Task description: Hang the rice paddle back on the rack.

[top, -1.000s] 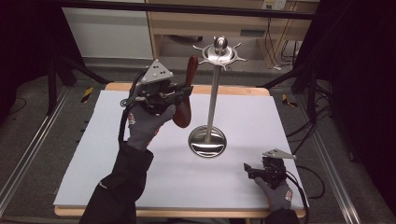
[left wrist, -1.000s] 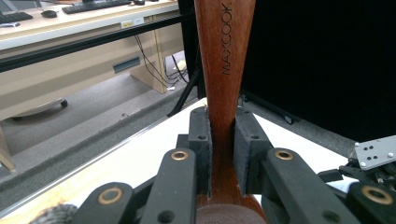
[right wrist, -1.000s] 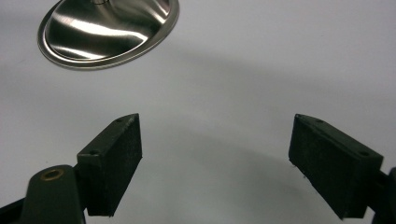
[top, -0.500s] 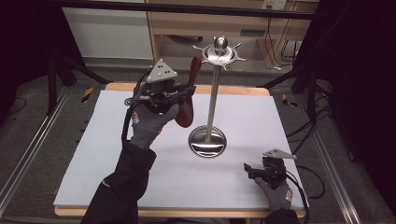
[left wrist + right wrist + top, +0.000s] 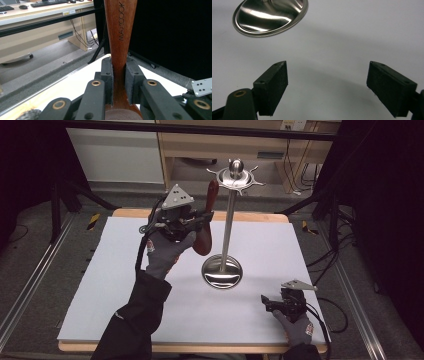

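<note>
I have the left hand-held gripper (image 5: 202, 217) raised above the counter (image 5: 100, 285), its jaws clamped on the narrow neck of a wooden utensil (image 5: 210, 210). In the left gripper view the two black pads (image 5: 107, 75) press on either side of the reddish-brown handle (image 5: 120, 30), which runs up out of the top of that view and carries the stamped word MAXCOOK. From the high view the utensil stands nearly upright, its handle end close beside the spoked top (image 5: 235, 176) of a steel utensil stand (image 5: 227, 220), and its darker lower end hangs in front of my gloved left hand (image 5: 167, 252). I cannot tell whether the wood touches the stand.

The stand's round polished base (image 5: 222, 271) sits near the middle of the counter, the thin pole rising straight from it.

The right hand-held gripper (image 5: 267, 302) rests low at the near right corner of the counter, well apart from the stand. Its jaws stand wide with nothing between them; in the right gripper view the white surface shows between the pads (image 5: 273, 85), with the base (image 5: 269, 15) farther off.

The counter is a wooden top covered by a plain white sheet. Around it the floor (image 5: 40, 245) is grey carpet with metal rails, black curtains close off both sides, and a pale wooden desk (image 5: 220, 145) with trailing cables stands behind.
</note>
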The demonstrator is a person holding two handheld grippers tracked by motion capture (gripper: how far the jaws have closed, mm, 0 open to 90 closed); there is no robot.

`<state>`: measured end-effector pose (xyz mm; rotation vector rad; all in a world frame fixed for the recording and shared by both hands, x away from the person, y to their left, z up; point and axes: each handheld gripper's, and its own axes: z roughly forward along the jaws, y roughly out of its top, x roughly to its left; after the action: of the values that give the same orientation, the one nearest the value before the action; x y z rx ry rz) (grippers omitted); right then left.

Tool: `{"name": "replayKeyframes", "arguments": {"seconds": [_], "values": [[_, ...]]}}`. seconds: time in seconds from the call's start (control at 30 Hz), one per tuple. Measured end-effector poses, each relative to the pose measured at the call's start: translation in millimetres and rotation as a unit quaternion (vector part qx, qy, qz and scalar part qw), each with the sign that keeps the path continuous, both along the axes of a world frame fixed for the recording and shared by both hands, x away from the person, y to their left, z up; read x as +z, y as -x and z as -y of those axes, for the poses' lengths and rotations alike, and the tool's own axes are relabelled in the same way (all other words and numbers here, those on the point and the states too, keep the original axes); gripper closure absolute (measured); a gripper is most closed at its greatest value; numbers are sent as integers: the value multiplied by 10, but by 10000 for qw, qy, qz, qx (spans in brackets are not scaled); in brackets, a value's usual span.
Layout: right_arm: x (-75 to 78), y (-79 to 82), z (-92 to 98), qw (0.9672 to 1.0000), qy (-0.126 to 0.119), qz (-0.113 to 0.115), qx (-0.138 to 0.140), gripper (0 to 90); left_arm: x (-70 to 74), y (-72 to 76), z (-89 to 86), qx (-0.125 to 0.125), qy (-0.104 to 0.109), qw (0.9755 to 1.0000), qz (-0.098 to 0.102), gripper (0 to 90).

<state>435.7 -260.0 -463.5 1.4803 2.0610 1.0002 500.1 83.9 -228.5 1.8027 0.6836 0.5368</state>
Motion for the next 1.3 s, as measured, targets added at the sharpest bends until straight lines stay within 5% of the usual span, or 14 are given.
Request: {"name": "replayKeyframes", "arguments": {"seconds": [0.7,1.3], "values": [[-10,-4,-8,10000,30,-5,33,172,-80,-67,115,88,179,9998,61,781],[-15,-4,-13,10000,52,-13,12,172,-163,-21,37,76,377,9991,158,721]]}}
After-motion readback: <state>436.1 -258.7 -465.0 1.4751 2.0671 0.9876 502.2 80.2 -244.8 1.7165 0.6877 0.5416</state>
